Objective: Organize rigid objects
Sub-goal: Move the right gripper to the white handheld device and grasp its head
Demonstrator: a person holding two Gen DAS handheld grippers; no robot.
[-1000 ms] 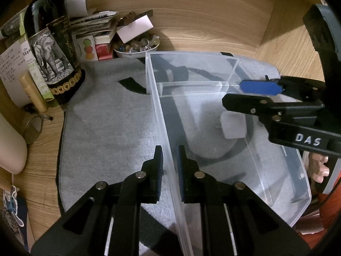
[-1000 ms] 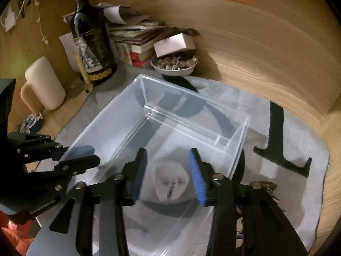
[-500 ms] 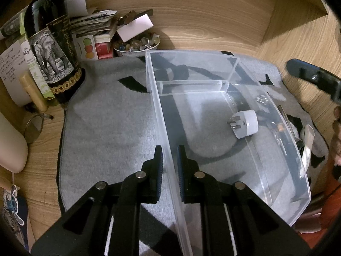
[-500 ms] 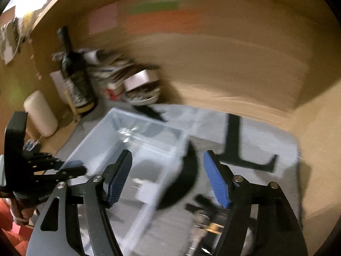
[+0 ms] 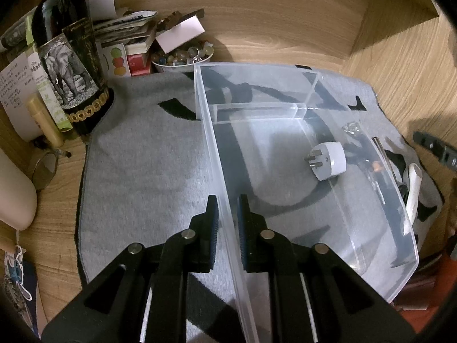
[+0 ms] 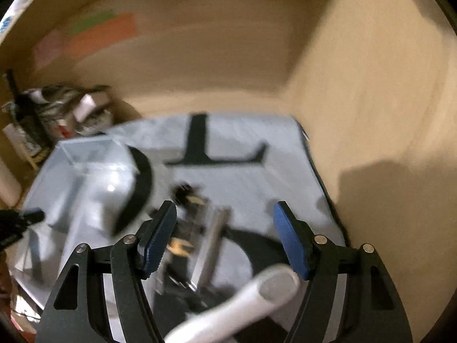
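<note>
On grey mat (image 5: 142, 171), left gripper (image 5: 227, 214) clamps clear bin (image 5: 371, 257) wall.

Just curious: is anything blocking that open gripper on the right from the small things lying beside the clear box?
Nothing visible. The right gripper, fingers apart and empty, hangs over the loose items on the grey mat, outside the clear box. The picture is blurred.

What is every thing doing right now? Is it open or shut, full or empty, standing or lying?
Left gripper: shut on the bin's wall.
Right gripper: open, holding nothing, above the loose things on the mat.
Clear plastic bin: open-topped, upright.
White plug adapter: lying inside the bin.
Wine bottle: standing.
Bowl: full of marbles.
</note>
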